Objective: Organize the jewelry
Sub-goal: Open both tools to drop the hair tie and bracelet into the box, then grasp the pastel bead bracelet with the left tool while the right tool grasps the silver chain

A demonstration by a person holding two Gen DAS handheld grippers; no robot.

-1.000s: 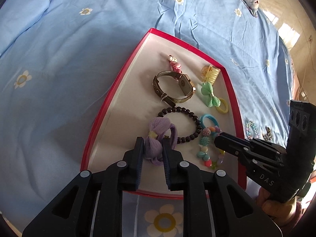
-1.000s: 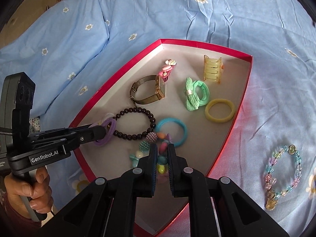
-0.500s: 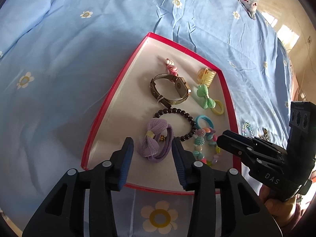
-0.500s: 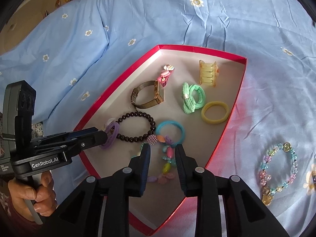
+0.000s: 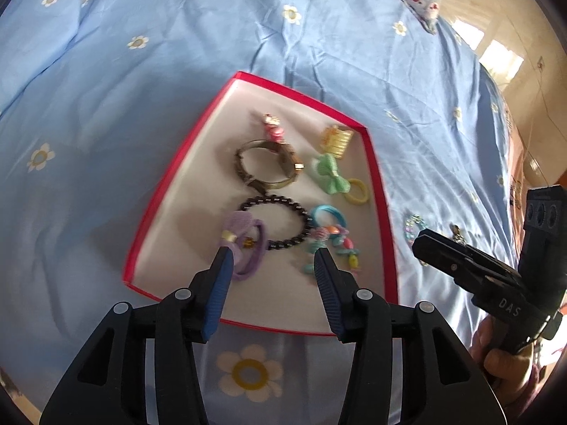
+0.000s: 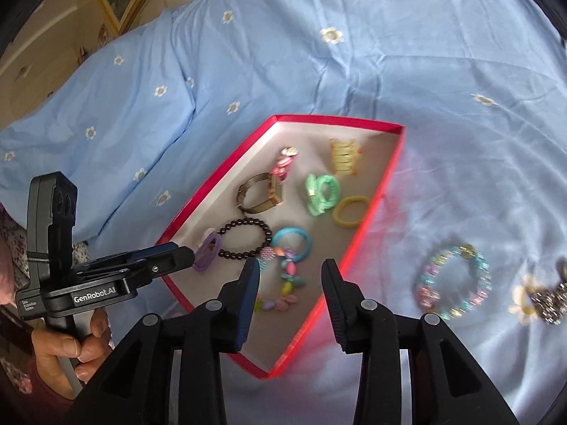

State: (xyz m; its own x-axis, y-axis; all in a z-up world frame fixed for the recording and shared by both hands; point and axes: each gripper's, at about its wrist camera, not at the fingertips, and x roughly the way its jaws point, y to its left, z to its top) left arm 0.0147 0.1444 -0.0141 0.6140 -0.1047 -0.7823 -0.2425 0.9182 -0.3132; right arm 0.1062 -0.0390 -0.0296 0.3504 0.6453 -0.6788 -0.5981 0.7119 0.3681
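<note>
Jewelry lies in a red-rimmed box (image 6: 361,233) at frame centre on a blue flowered bedspread (image 6: 389,53): purple bow tie (image 5: 244,244), black bead bracelet (image 5: 273,223), watch (image 5: 265,170). The left gripper (image 5: 271,260) and right gripper (image 6: 290,272) both gape wide and hold nothing, low in their frames. A pastel bead bracelet (image 6: 453,279) rests outside the box, lower right.

Hair ties (image 6: 320,193) in tray (image 6: 388,177), bracelet (image 6: 453,283) right on bedsheet (image 6: 443,106)
</note>
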